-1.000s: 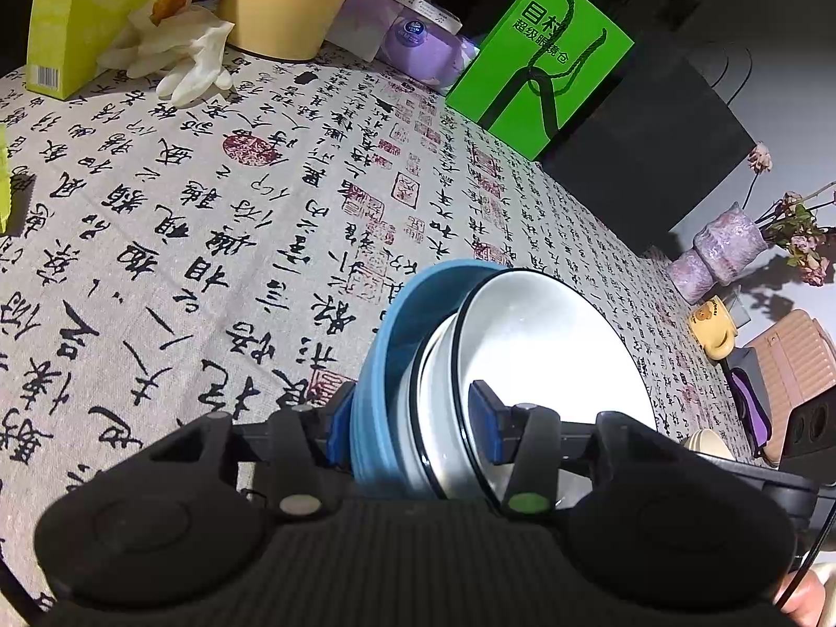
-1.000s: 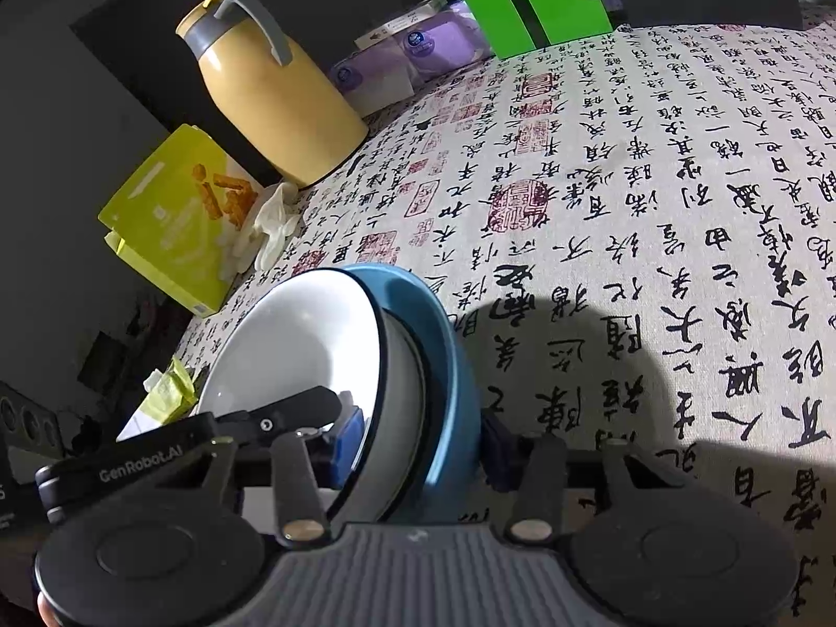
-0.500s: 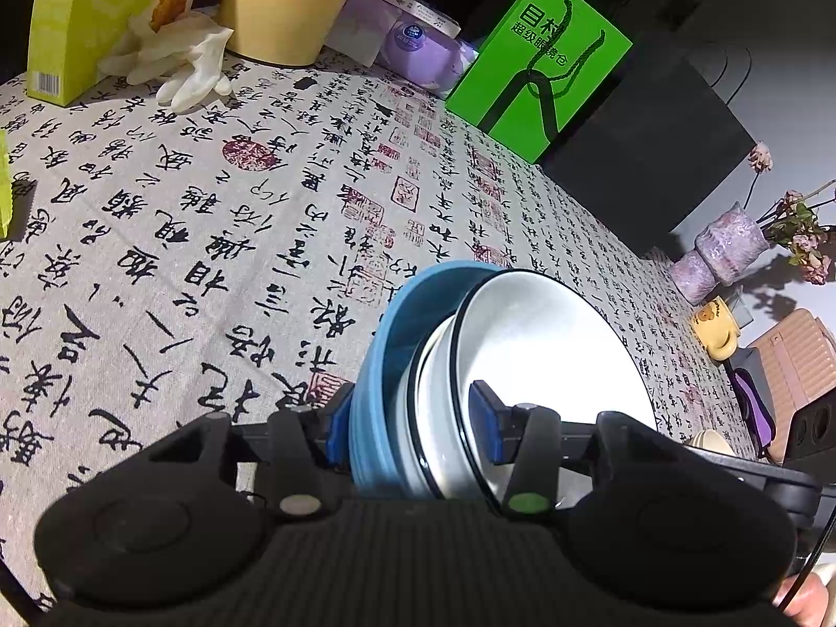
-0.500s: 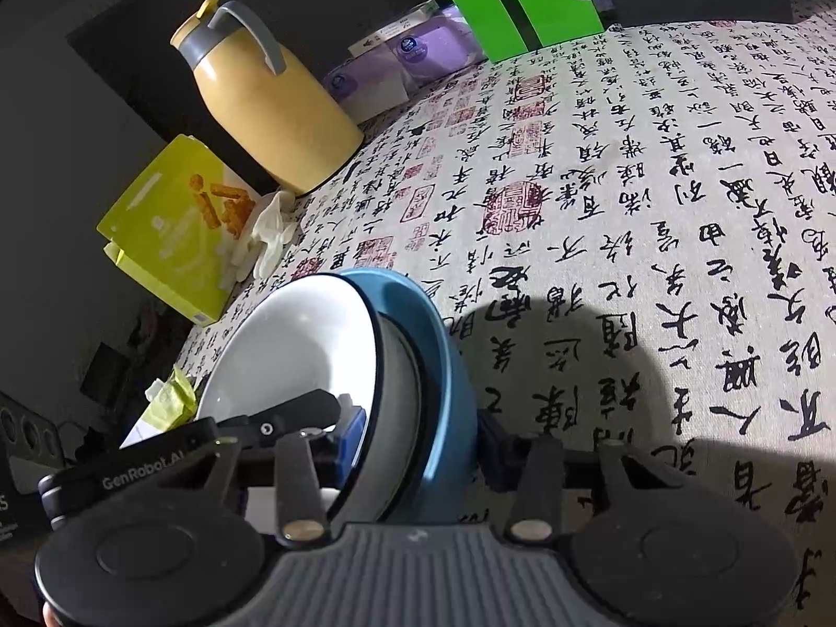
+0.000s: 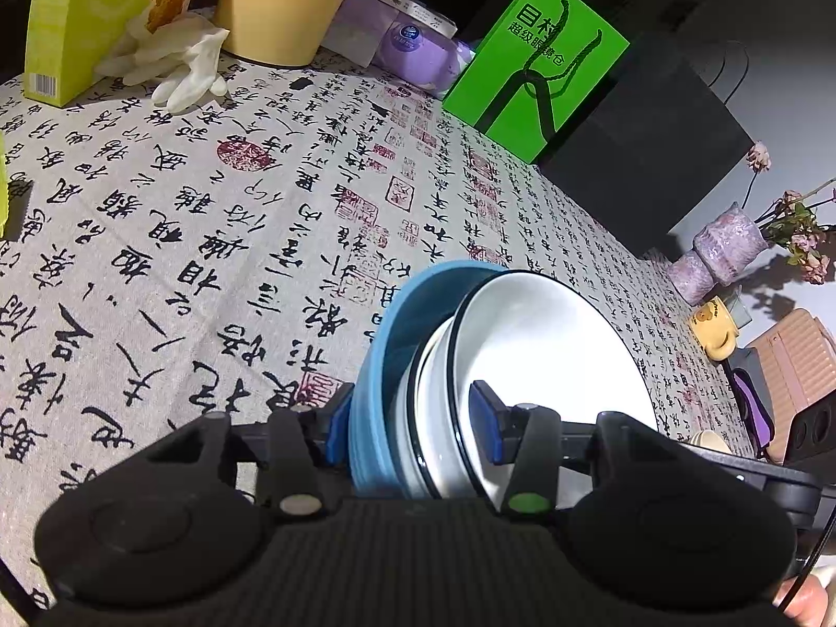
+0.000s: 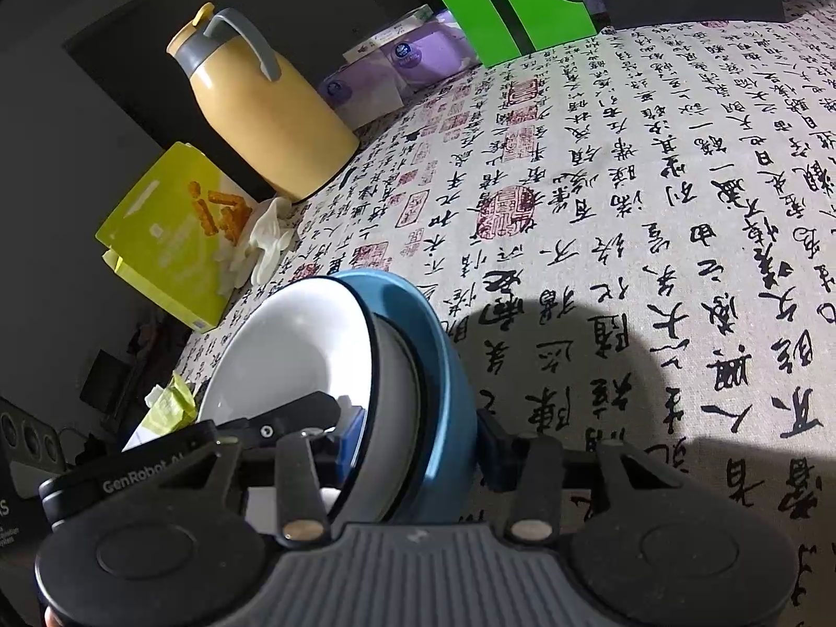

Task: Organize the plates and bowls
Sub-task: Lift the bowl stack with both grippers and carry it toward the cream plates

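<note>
A stack of dishes is held between both grippers above the calligraphy tablecloth: a blue plate [image 5: 381, 345] outermost, with white black-rimmed bowls [image 5: 543, 345] nested in it. My left gripper [image 5: 413, 423] is shut on one rim of the stack. My right gripper [image 6: 418, 449] is shut on the opposite rim, where the blue plate [image 6: 439, 366] and the white bowl [image 6: 298, 345] show. The left gripper's black body shows behind the bowl in the right wrist view.
A yellow jug [image 6: 261, 115], a yellow-green snack box [image 6: 167, 230] and white gloves [image 5: 177, 68] stand at the table's far edge. A green bag [image 5: 538, 62], purple tissue packs [image 5: 407, 47], a vase with flowers [image 5: 721, 251] and a yellow mug [image 5: 713, 326] are beyond.
Both grippers have carried the stack a little across the table; the view has shifted slightly. The grip on the dishes is unchanged.
</note>
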`<state>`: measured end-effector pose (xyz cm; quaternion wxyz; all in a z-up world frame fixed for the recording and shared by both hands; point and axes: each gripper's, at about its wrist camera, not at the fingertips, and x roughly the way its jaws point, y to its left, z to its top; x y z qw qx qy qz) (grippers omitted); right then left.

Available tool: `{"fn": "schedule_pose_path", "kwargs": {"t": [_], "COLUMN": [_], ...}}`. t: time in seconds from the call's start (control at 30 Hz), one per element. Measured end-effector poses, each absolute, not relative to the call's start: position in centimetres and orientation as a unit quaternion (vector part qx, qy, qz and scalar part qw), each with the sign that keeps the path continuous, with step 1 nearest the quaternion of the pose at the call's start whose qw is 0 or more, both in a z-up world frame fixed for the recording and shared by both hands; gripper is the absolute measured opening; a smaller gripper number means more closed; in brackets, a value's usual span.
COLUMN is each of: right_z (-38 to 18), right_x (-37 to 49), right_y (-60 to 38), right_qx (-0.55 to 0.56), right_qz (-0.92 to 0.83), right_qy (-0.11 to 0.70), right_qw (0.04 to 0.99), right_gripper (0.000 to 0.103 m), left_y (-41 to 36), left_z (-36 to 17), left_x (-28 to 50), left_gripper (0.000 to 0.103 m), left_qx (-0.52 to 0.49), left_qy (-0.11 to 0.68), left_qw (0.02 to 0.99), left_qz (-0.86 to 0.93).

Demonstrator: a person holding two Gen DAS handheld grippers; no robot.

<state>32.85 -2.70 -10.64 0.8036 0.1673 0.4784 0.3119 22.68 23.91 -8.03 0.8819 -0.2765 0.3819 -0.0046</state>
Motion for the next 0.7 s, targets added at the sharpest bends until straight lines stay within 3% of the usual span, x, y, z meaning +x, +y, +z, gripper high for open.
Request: {"fn": "schedule_pose_path", "kwargs": {"t": [0.7], "right_z": [-9.87], "right_x": [32.45], "right_y": [-3.74], "right_qx": [0.178], "right_qz": [0.308], "right_qy": [0.473], "right_qw": [0.806], "right_gripper": [0.043], "left_y": [23.12], "left_z": [-7.22], "left_x": [22.65], "left_gripper": [0.047], "left_qx": [-0.272], "left_qy": [0.377], "left_qw": [0.885], "left_qz": [-0.003]}}
